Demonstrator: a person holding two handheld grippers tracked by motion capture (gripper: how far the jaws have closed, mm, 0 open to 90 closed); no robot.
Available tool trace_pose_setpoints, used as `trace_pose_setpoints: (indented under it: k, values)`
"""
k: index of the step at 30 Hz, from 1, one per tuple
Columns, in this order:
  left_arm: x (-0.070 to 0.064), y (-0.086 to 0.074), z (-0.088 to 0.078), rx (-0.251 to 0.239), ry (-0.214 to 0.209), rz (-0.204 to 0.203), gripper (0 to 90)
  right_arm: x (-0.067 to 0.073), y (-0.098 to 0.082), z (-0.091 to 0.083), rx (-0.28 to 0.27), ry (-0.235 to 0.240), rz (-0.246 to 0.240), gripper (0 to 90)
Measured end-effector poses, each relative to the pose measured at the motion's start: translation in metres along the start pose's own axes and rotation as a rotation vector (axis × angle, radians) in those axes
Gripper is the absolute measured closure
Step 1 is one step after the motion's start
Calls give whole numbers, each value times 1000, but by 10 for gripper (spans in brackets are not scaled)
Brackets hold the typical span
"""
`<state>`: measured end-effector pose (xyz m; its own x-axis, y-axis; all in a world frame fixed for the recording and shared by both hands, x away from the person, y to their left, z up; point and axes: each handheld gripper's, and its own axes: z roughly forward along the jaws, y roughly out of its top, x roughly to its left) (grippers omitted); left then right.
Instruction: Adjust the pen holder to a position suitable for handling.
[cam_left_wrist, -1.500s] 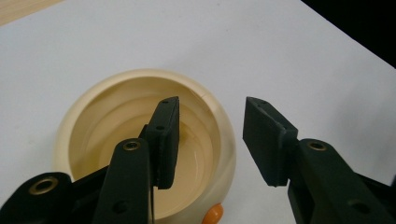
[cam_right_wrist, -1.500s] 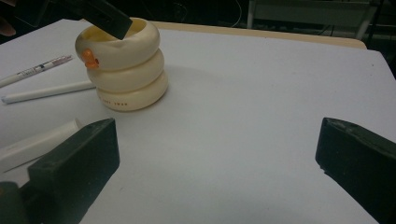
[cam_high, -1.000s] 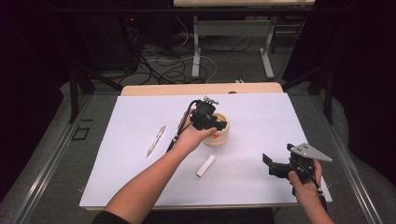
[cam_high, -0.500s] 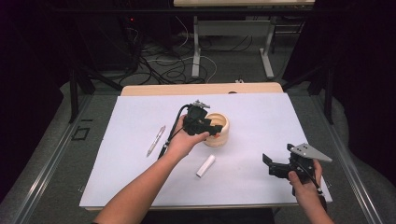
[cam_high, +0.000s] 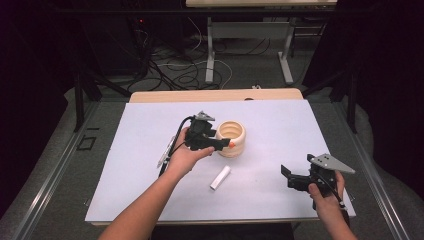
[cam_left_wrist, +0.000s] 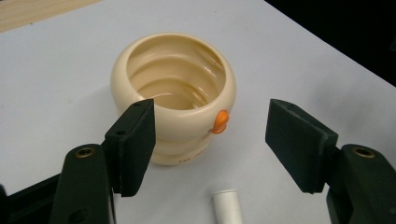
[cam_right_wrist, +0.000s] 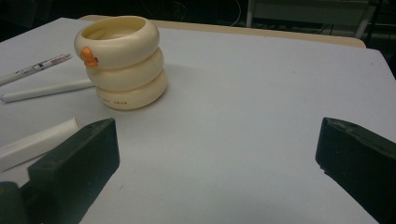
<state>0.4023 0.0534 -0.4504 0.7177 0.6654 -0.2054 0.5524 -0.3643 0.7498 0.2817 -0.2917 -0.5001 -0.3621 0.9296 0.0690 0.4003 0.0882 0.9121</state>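
Observation:
A cream ribbed cup (cam_high: 231, 138) with a small orange knob stands upright near the middle of the white table. My left gripper (cam_high: 221, 143) is at the cup's left side, tips toward it. In the left gripper view the cup (cam_left_wrist: 173, 112) stands just beyond the tips of my left gripper (cam_left_wrist: 210, 135). Its jaws have just been opening and the pads press on nothing. My right gripper (cam_high: 289, 176) rests at the front right, far from the cup, jaws wide open. In the right gripper view nothing lies between the open jaws of that gripper (cam_right_wrist: 215, 154), and the cup (cam_right_wrist: 123, 60) shows at upper left.
A short white cylinder (cam_high: 220, 177) lies in front of the cup on the table (cam_high: 280, 125). Two pens (cam_high: 165, 152) lie left of the left hand. The table's front edge runs just below the right hand.
The left hand has drawn back to the left, from over the cup to its side, uncovering it. Its jaws stand wider apart. The right hand has kept still.

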Motion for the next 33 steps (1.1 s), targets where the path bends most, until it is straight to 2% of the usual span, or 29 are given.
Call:
trace_pose_setpoints:
  k: [6, 8, 12, 14, 18, 23, 27, 29, 30, 33]
  values:
    - [12, -9, -10, 1, 53, 34, 321, 0, 0, 1, -4, 1, -2, 0]
    - [16, -12, -12, -4, 64, 28, 320, 0, -1, 1, -5, -5, -6, 0]
    - [25, -18, -17, -3, 112, 49, 321, 0, -1, 1, -3, -5, -3, 0]
    - [29, -21, -19, 0, 127, 46, 322, 0, -1, 1, -3, -5, -2, 0]
    - [38, -28, -22, 3, 125, 16, 329, 2, -1, 2, -3, -14, 5, 0]
    - [46, -36, -24, 16, 131, 0, 329, 1, -1, 2, 5, 0, -6, 0]
    - [51, -41, -24, 26, 142, 11, 329, 2, -1, 2, 3, 2, -1, 0]
    - [53, -44, -23, 37, 149, 2, 341, 1, -1, 2, 3, 3, -6, 0]
    - [54, -45, -23, 43, 154, 9, 343, 1, -1, 2, 7, 3, -8, 0]
    - [57, -48, -22, 63, 161, 4, 358, 1, -1, 1, 13, -3, 6, 0]
